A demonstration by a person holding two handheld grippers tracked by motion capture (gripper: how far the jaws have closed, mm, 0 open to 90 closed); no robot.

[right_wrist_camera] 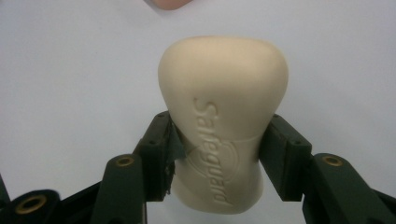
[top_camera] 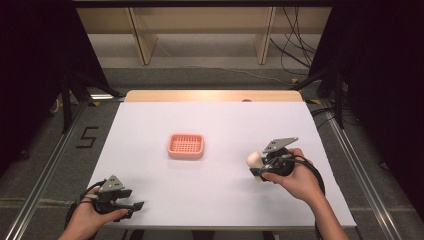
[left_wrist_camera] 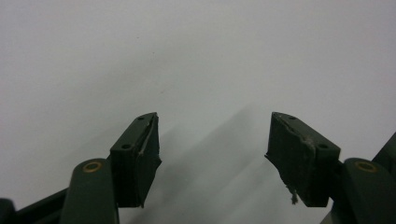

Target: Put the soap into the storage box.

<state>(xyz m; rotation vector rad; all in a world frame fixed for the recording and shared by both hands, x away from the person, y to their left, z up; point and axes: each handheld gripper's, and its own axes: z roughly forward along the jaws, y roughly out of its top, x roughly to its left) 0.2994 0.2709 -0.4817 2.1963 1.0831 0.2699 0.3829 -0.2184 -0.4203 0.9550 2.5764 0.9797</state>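
A cream bar of soap [right_wrist_camera: 223, 116] with embossed lettering sits between the jaws of my right gripper [right_wrist_camera: 219, 154], which is shut on its narrow waist. In the high view the soap [top_camera: 254, 159] pokes out to the left of the right gripper [top_camera: 261, 168], held at the table's right side. A pink slotted soap dish [top_camera: 186, 145] lies at the middle of the white table [top_camera: 215, 120]; its edge [right_wrist_camera: 169, 3] peeks in at the top of the right gripper view. My left gripper [top_camera: 134, 209] rests near the front left edge, open [left_wrist_camera: 214, 149] with nothing between its pads.
The white sheet ends close in front of both hands. A wooden strip [top_camera: 215, 96] borders the far edge. Metal rails [top_camera: 45, 170] run along both sides of the table, and cables [top_camera: 295, 45] lie on the floor behind.
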